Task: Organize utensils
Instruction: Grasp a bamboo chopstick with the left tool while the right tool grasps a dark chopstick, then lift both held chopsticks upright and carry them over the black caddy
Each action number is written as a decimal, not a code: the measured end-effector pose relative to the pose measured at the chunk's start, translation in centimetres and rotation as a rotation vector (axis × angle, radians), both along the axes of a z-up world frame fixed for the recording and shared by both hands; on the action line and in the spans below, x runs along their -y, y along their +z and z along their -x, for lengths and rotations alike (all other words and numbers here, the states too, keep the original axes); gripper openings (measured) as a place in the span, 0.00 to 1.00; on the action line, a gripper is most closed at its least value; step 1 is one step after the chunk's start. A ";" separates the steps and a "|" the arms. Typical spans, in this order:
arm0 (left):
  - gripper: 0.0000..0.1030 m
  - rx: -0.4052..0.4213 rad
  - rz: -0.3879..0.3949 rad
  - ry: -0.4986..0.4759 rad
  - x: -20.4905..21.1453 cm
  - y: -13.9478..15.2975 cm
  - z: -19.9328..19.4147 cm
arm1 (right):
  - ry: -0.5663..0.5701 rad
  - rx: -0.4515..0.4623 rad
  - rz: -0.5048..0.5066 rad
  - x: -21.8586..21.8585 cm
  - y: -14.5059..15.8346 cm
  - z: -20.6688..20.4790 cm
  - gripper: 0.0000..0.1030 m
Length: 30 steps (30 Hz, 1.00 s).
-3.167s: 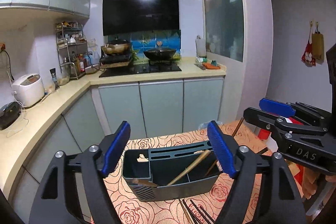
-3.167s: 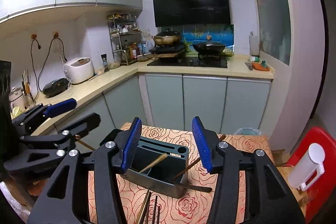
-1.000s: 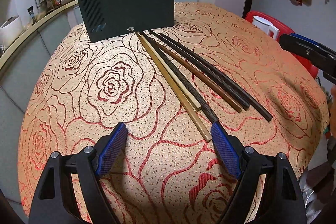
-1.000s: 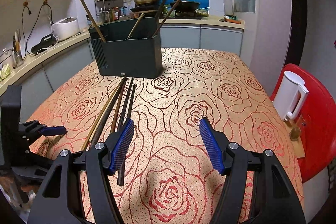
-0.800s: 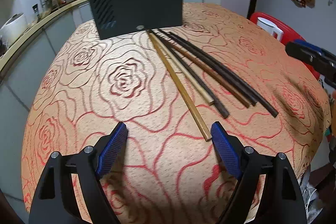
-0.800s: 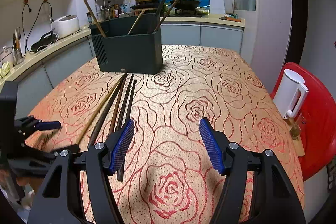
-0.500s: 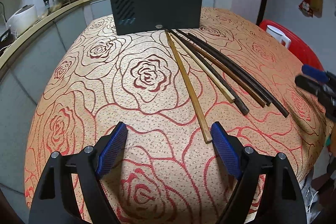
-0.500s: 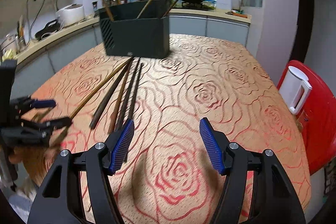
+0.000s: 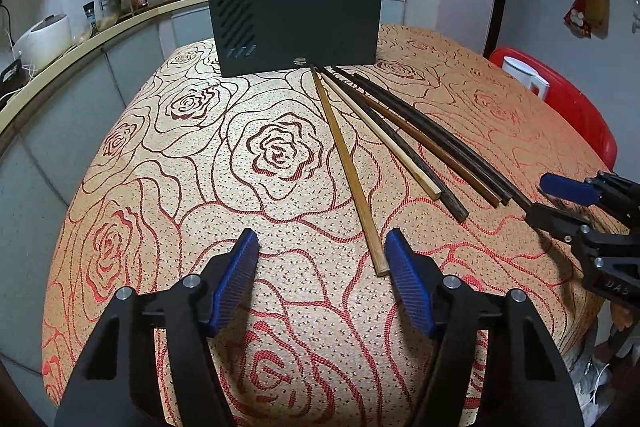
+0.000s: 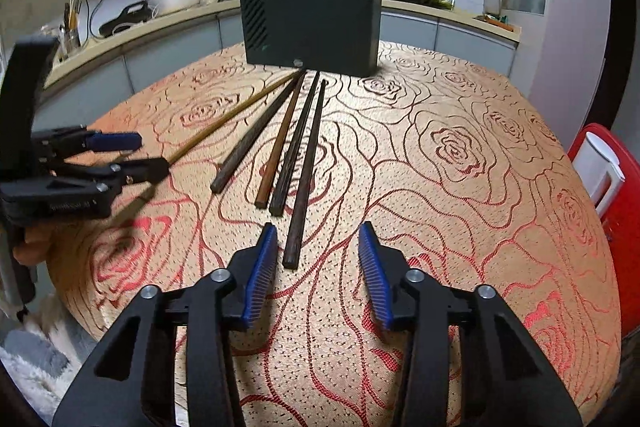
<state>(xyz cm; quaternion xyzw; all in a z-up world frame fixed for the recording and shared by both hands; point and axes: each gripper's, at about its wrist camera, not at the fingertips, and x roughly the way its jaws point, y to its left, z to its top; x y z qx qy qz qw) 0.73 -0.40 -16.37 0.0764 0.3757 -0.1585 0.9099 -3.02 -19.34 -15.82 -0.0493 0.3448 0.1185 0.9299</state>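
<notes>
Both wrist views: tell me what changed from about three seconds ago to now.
Both hand-held grippers dropped from above the utensil holder and pulled back to the near table edge. The left hand-held gripper now sits by the light chopstick, the right hand-held gripper by the dark chopstick. Neither has gripped anything. Holder and chopsticks haven't moved.

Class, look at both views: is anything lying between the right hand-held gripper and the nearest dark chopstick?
Nothing visible. The right hand-held gripper is open, and the dark chopstick ends just ahead of it on bare tablecloth.
</notes>
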 end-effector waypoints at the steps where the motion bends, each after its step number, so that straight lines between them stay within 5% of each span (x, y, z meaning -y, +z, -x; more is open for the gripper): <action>1: 0.62 0.001 -0.001 0.000 0.0 0.0 0.0 | -0.005 0.006 0.002 0.0 0.0 0.0 0.39; 11: 0.54 0.008 0.002 -0.002 0.3 0.0 0.2 | -0.021 0.014 -0.014 0.5 -0.1 -0.5 0.27; 21: 0.09 0.018 0.015 -0.030 0.7 0.1 0.3 | -0.024 0.006 -0.055 0.6 -0.1 -1.5 0.09; 30: 0.07 0.020 0.030 -0.022 0.2 0.7 0.3 | -0.039 0.003 -0.074 1.4 0.7 -1.4 0.08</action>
